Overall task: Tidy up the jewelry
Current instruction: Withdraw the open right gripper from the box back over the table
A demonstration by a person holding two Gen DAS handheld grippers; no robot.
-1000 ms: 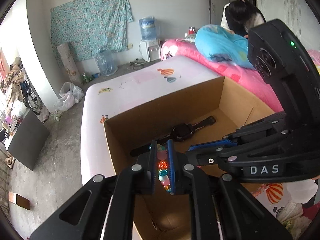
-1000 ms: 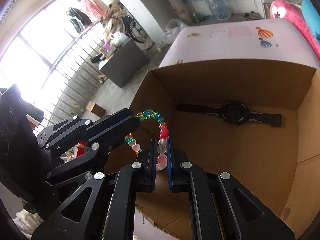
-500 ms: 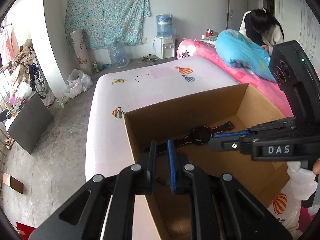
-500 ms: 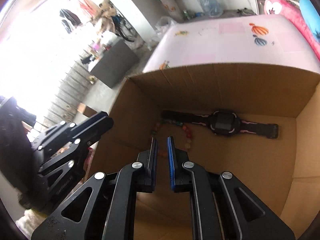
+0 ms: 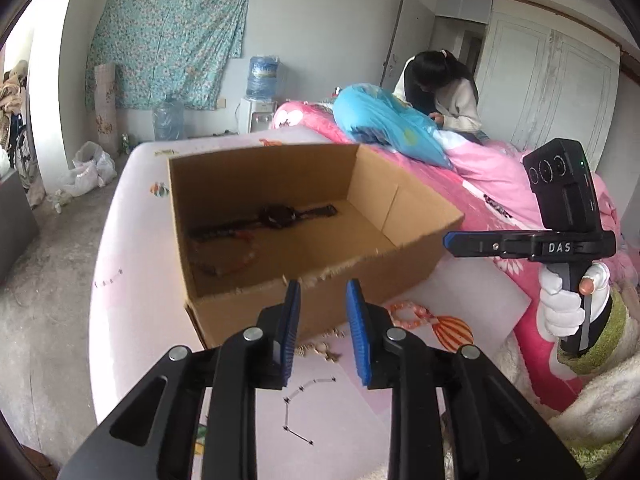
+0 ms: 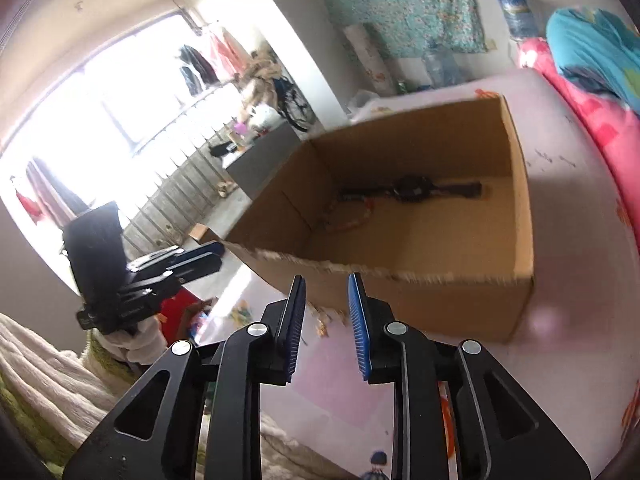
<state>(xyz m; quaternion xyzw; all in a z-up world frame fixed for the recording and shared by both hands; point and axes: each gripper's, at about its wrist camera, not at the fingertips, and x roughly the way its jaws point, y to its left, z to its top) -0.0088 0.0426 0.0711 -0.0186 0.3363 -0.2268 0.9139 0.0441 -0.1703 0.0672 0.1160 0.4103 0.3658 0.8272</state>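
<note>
The left hand-held gripper [image 5: 322,304] and the right hand-held gripper [image 6: 326,300] both hover just short of the cardboard box [image 5: 412,276] on the bed [image 5: 132,304]; their jaws have just been opening and stand partly apart with nothing between them. The beaded bracelet [image 5: 228,258] lies in the box's near-left corner, beside the black watch [image 5: 276,216], whose long axis runs along the far wall. Drop-off looks finished; next comes reaching for the orange bracelet [image 5: 410,312] outside the box.
</note>
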